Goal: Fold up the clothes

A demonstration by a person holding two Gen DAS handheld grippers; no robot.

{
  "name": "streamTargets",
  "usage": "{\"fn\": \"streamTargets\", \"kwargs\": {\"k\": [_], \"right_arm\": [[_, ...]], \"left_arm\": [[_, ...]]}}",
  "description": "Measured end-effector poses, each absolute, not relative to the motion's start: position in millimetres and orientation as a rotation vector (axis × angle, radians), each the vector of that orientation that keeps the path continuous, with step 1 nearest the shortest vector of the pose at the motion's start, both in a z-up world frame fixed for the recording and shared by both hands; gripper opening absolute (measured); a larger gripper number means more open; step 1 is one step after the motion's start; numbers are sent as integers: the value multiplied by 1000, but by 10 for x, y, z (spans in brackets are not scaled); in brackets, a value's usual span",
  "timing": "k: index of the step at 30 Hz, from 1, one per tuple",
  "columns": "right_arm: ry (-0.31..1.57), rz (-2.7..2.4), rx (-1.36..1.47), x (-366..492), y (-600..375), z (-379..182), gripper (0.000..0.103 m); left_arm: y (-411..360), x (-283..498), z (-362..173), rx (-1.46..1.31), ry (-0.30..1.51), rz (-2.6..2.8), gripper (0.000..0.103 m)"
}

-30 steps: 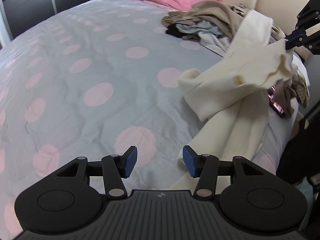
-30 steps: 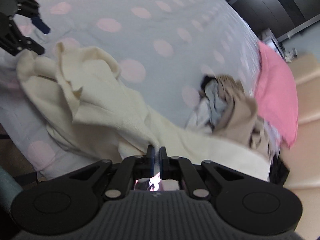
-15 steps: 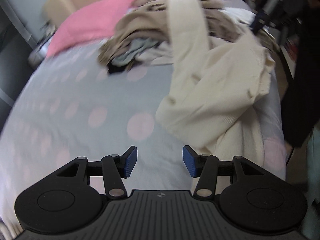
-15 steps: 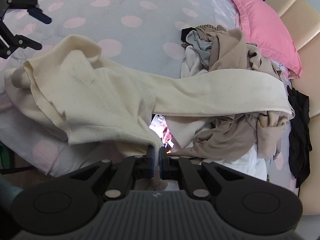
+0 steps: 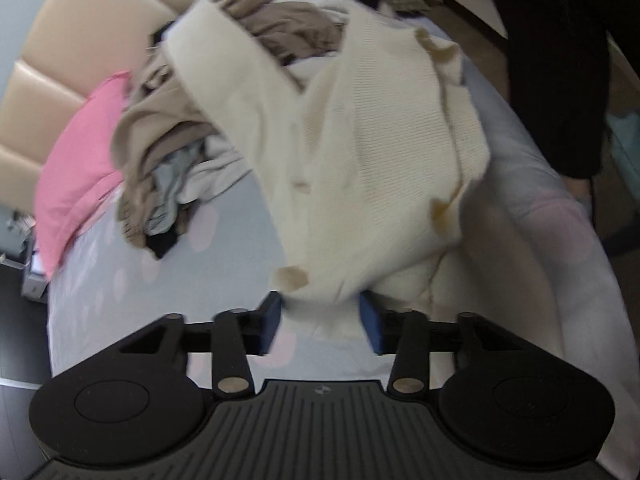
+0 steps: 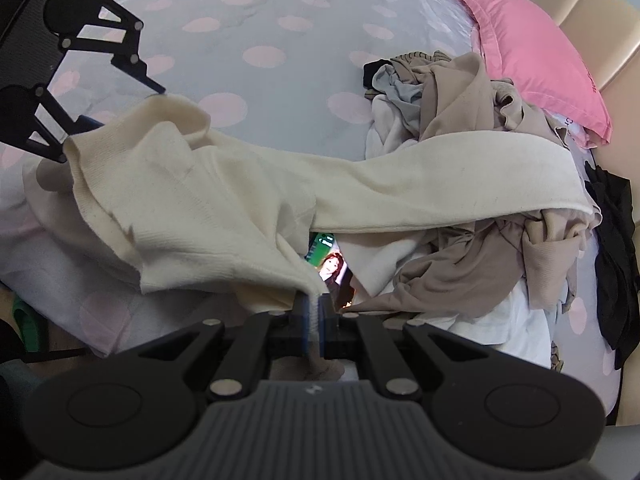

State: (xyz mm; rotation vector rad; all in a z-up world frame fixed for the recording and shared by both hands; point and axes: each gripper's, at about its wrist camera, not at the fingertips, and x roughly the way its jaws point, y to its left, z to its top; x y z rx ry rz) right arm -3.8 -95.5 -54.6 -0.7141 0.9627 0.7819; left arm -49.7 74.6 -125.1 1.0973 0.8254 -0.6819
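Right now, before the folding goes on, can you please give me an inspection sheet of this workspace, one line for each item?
Surface: bed cover, grey with pink dots, creased.
Job's things: cream sweater partly lifted; one long part lies across the clothes pile.
Clutter: lit phone under the sweater; pink pillow by the beige headboard; black garment at the bed's edge.
Grippers: right gripper shut on a sweater edge; left gripper closing, sweater fabric between its jaws, pads not clearly pressing yet.
Cables: nothing seen.
Surroundings: person in dark clothing beside the bed; dark floor.
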Motion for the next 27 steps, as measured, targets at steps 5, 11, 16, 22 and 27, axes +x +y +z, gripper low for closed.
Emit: {"fn": "streamTargets", "kwargs": {"k": [5, 11, 16, 22, 27], "right_arm": [[965, 779, -701, -21, -972, -550, 6], [918, 772, -735, -87, -951, -525, 6], [802, 765, -697, -189, -878, -293, 5], [568, 746, -692, -344, -606, 321, 5], [341, 757, -646, -561, -327, 1007, 5]], "left_arm": [[757, -440, -1265, 1024, 881, -687, 17], [981, -485, -1070, 885, 894, -549, 5], [1174, -570, -738, 775, 902, -404, 4], [1524, -718, -132, 662, 855, -201, 4], [1927, -1045, 627, 536, 724, -7, 4]]}}
